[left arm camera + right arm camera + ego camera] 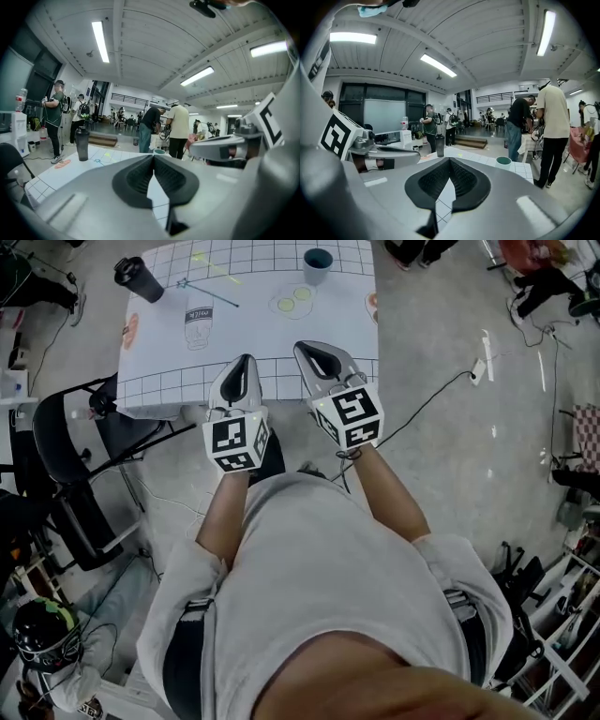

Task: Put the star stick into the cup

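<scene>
Well short of the cup [318, 265]: left gripper [247, 360] and right gripper [302, 347] closed, empty; thin, flat-lying star stick [208, 292] could slip when pinched.

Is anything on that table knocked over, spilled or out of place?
Nothing stands out. The cup and the dark bottle stand upright on the table, with no spill visible. The star stick lies flat between them. The left gripper and right gripper are shut and empty.
</scene>
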Available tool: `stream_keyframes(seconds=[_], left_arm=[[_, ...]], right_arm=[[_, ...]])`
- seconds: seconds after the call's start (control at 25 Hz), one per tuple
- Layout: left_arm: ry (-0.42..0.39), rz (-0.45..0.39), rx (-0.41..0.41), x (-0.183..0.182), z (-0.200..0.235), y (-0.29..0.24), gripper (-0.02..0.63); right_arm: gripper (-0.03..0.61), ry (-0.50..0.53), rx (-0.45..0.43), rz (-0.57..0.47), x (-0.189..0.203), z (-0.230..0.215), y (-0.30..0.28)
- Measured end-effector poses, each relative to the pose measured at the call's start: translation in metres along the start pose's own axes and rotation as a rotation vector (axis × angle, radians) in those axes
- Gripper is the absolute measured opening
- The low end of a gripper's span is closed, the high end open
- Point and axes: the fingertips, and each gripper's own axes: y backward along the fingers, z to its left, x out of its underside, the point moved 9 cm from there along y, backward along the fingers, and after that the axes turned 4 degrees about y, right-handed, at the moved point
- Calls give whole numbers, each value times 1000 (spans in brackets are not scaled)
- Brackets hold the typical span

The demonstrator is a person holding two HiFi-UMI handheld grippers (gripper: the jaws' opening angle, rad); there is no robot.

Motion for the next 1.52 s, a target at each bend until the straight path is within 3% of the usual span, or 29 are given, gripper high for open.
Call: stream_keyframes(seconds=[0.52, 0.76, 0.92, 1.52], left_arm=[[40, 92, 56, -24, 118, -105, 3], [83, 173, 25, -18, 177, -140, 3], [64, 192, 30, -17, 212, -163, 3], [174, 323, -24, 20, 250, -224, 3]], right_arm=[[0, 7, -75, 176, -35, -17, -176], [0, 64, -158, 330, -39, -21, -262], [0, 92, -189, 391, -39, -28, -309], [0, 99, -229, 509, 0, -65, -413]])
